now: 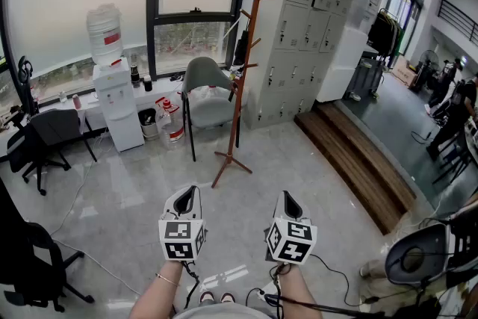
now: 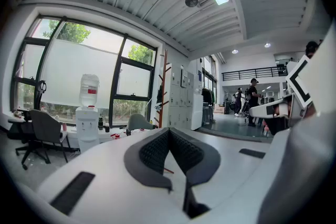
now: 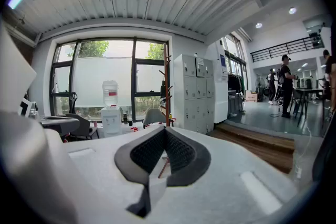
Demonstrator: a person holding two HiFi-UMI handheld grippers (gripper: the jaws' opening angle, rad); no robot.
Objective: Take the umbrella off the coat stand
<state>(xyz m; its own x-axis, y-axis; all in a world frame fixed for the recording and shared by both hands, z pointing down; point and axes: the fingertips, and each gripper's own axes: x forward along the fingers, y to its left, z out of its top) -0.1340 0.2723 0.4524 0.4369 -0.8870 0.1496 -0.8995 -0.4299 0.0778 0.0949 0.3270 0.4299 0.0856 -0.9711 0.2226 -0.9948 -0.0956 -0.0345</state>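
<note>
A tall reddish wooden coat stand (image 1: 246, 56) stands on the grey floor across the room, in front of the window. A dark folded umbrella (image 1: 241, 47) hangs from a peg on its right side, about halfway up. Both grippers are held low and near me, well short of the stand. My left gripper (image 1: 188, 190) and my right gripper (image 1: 288, 195) point toward it, both shut with nothing between the jaws. The stand shows beyond the shut jaws in the left gripper view (image 2: 165, 86) and in the right gripper view (image 3: 167, 86).
A grey chair (image 1: 205, 90) stands just left of the stand, and a water dispenser (image 1: 112, 86) further left. Grey lockers (image 1: 299, 33) rise to its right, with a wooden step (image 1: 358, 160) in front. Black office chairs (image 1: 45, 138) are at the left. Cables lie on the floor near my feet.
</note>
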